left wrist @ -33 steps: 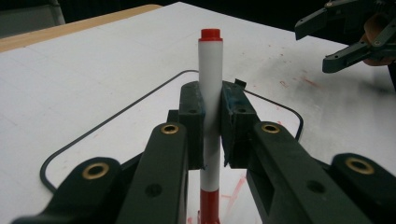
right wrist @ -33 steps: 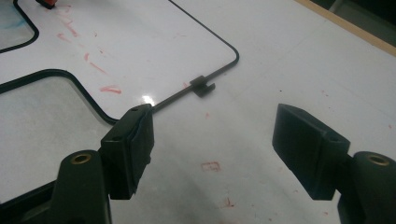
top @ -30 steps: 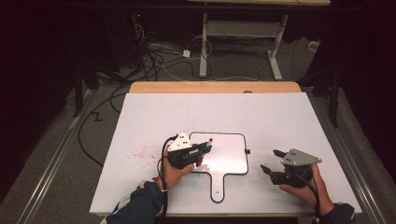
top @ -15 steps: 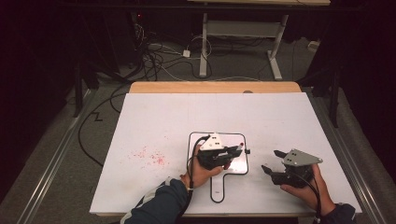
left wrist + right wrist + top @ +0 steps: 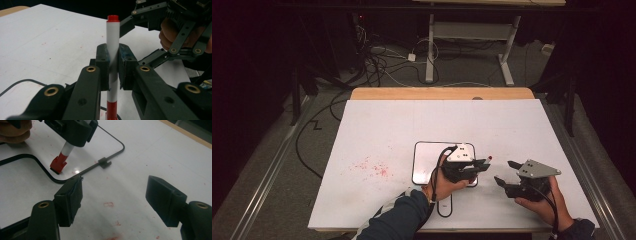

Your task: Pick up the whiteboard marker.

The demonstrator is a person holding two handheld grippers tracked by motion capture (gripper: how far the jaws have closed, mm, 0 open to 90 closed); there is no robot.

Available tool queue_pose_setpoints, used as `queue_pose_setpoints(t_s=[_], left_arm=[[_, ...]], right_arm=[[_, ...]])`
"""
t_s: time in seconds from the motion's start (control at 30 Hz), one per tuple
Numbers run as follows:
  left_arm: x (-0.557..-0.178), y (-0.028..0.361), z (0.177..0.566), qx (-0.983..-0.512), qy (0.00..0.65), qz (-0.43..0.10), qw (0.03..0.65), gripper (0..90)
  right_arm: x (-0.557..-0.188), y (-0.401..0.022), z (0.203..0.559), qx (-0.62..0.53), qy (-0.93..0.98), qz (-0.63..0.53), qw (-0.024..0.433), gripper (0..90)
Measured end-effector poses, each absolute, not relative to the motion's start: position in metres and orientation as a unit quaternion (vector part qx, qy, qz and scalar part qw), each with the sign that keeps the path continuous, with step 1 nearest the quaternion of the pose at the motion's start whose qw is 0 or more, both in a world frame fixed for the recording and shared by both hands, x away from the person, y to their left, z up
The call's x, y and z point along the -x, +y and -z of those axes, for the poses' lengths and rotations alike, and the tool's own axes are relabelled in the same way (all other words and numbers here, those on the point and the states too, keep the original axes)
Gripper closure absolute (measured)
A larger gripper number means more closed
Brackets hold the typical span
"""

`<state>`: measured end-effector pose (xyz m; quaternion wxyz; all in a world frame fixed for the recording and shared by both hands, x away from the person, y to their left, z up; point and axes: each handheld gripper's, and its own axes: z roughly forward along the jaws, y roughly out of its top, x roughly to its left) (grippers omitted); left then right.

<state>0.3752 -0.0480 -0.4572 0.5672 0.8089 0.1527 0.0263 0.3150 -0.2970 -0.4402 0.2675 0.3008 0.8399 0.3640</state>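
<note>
Gripped between the closed jaws of the left gripper (image 5: 113,67), a white marker (image 5: 112,50) with a red cap and a red base stands upright in the left gripper view, its lower end cut off by the frame edge. From above, the left gripper (image 5: 479,167) sits over the right edge of a small black-framed whiteboard (image 5: 427,160), with the person's left hand (image 5: 447,186) and dark sleeve (image 5: 399,217) coming in from the bottom; the marker's red end (image 5: 489,158) just pokes out toward the right. Just beside it, the right gripper (image 5: 506,172) hangs over the white table (image 5: 377,130) with its jaws spread wide and nothing between them, held by the right hand (image 5: 542,205). Its own camera shows the two black pads (image 5: 70,198) well apart above bare tabletop, and farther off the marker's red end (image 5: 58,164) close over the board surface; whether it touches cannot be told. The board's handle loop (image 5: 444,206) is partly hidden under the left wrist. Faint red specks (image 5: 372,167) mark the table to the left. Beyond the table's wooden far edge (image 5: 442,93), cables (image 5: 387,65) and a desk frame (image 5: 472,40) fade into a dark floor that is hard to make out.
</note>
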Motion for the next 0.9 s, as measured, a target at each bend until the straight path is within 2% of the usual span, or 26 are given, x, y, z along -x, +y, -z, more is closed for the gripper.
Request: queue_pose_setpoints(t_s=[0.27, 0.9], left_arm=[[-0.373, -0.027, 0.459, -0.809, 0.154, -0.036, 0.566, 78.8], [-0.38, 0.084, 0.463, -0.8, 0.237, -0.09, 0.543, 78.8]], right_arm=[[-0.315, -0.295, 0.44, -0.298, 0.841, -0.365, 0.267, 31.1], [-0.315, -0.291, 0.44, -0.295, 0.843, -0.363, 0.267, 31.1]])
